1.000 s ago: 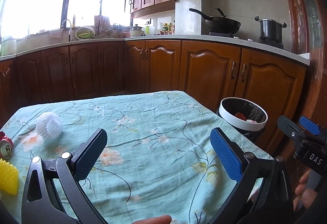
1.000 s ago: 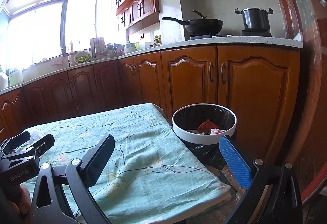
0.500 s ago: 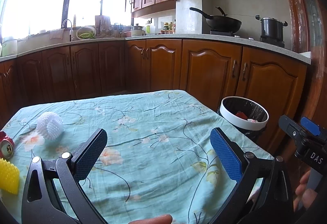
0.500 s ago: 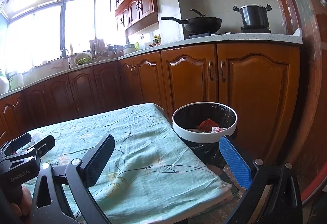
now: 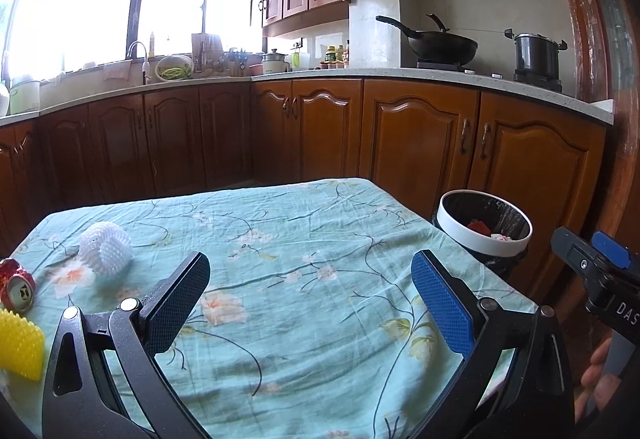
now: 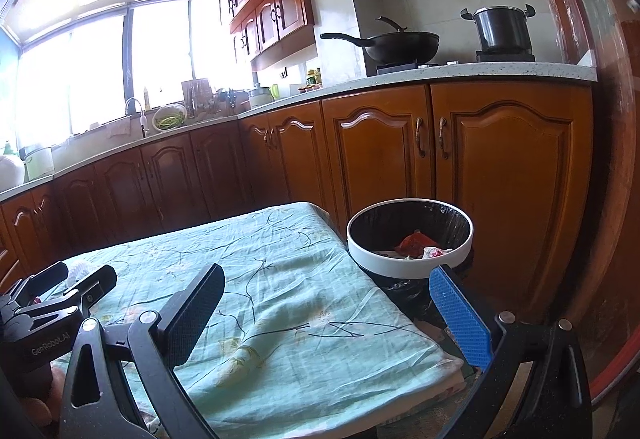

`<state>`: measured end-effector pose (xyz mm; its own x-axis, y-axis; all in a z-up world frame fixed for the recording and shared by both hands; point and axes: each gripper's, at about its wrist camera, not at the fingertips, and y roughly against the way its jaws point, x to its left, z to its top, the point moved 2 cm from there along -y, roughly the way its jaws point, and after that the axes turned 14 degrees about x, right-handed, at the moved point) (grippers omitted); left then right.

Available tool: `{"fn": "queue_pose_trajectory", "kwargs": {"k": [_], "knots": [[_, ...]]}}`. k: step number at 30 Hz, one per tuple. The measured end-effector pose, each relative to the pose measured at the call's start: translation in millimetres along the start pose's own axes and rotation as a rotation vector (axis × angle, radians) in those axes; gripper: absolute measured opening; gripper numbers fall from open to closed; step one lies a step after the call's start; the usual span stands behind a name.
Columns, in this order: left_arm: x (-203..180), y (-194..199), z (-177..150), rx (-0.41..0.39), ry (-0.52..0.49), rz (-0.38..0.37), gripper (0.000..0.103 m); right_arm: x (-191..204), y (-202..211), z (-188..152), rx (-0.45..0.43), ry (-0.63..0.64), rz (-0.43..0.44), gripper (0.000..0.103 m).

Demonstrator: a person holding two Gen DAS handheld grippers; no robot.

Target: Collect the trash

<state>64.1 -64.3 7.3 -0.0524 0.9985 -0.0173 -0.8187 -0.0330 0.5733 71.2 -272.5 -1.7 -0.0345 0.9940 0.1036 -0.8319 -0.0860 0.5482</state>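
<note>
Trash remaining on the table (image 5: pixel 304 279) sits at its far-left end: a crushed red can (image 5: pixel 17 285) lying on its side, a white spiky ball (image 5: pixel 106 247) just behind it, and a yellow spiky piece (image 5: pixel 20 345) at the near-left edge. The left hand-held gripper (image 5: pixel 310 301) hangs above the teal floral cloth with its jaws spread wide and nothing between them; the three pieces lie off to its left, apart from it. The right hand-held gripper (image 6: pixel 336 313) is likewise spread wide and empty, above the table's right end. Beyond that edge stands the trash bin (image 6: pixel 408 265), white-rimmed with a black liner, red and white scraps inside, just beside the table. Wooden cabinets (image 6: pixel 400 151) stand behind the bin.
</note>
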Motion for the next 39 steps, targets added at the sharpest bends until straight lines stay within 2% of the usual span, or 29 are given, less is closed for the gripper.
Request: {"fn": "queue_pose_trajectory", "kwargs": {"k": [39], "knots": [[0.7,-6.0,-1.5,0.014,0.001,0.009,0.103,-0.3,-5.5,0.0,0.012,-0.007,0.023,0.103]]}}
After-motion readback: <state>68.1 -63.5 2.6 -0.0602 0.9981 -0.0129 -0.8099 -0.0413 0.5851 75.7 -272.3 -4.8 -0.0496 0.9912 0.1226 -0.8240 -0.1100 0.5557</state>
